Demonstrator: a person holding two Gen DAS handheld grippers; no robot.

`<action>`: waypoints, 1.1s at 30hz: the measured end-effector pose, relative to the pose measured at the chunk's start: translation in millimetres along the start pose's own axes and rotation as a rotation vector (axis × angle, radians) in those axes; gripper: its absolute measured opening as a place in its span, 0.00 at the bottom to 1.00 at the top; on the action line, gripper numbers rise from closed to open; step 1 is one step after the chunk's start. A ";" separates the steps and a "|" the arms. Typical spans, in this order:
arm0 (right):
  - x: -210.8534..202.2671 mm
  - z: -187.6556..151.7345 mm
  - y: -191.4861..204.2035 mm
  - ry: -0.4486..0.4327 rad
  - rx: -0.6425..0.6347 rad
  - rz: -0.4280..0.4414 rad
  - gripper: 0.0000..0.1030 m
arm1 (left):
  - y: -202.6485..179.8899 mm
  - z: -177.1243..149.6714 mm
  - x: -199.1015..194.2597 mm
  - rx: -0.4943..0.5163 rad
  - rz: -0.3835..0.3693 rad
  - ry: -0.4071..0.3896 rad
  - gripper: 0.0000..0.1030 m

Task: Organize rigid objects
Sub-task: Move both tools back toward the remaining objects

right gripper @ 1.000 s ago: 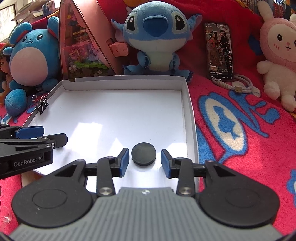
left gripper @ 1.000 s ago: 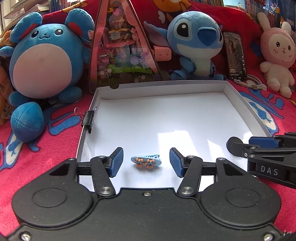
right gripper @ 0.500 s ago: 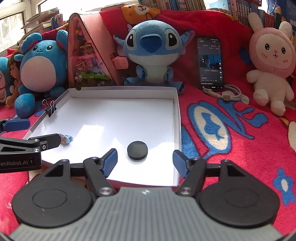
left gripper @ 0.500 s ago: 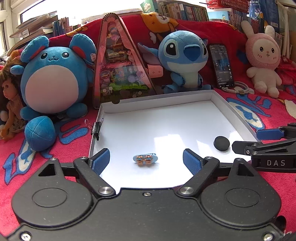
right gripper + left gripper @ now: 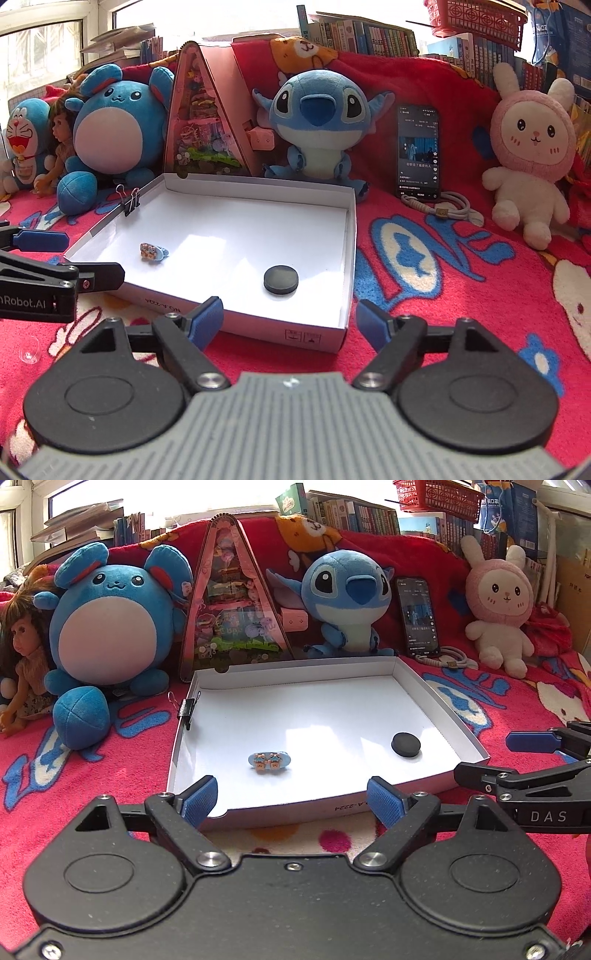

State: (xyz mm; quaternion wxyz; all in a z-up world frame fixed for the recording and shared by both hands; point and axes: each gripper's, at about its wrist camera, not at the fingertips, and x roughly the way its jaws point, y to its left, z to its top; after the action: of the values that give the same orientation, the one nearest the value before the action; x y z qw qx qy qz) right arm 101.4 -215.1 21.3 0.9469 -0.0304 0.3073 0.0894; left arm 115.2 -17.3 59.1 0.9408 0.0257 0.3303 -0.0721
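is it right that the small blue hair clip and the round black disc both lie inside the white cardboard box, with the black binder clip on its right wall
Not quite. The black binder clip grips the left wall of the white cardboard box, as the right wrist view shows. The small blue hair clip and round black disc do lie inside.

A red blanket (image 5: 461, 280) with blue and white cartoon prints covers the supporting surface. A shallow white box (image 5: 314, 338) lies flat on it. Behind the box stand a triangular pink case (image 5: 199, 122) and a blue alien plush (image 5: 317, 122). Left of the box sit a round blue plush (image 5: 114, 125) and a doll (image 5: 22, 653). Right of the box, a phone (image 5: 418, 153) leans upright above a coiled cable (image 5: 443, 210), with a pink rabbit plush (image 5: 532, 155) beyond.
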 end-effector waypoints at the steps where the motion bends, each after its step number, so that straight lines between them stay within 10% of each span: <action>1: -2.0 -1.5 0.6 -0.003 -0.005 -0.001 0.85 | -0.9 -2.7 -2.4 0.003 -0.002 -0.001 0.85; 33: -58.1 -64.3 13.9 -0.036 -0.094 -0.040 0.89 | 5.7 -66.2 -52.4 -0.013 0.018 0.002 0.86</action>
State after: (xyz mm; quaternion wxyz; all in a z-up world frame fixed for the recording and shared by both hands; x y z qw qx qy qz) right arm 15.5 -217.5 3.3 0.9515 -0.0793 0.2848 0.0853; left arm 34.8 0.9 40.2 0.9413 0.0225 0.3312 -0.0616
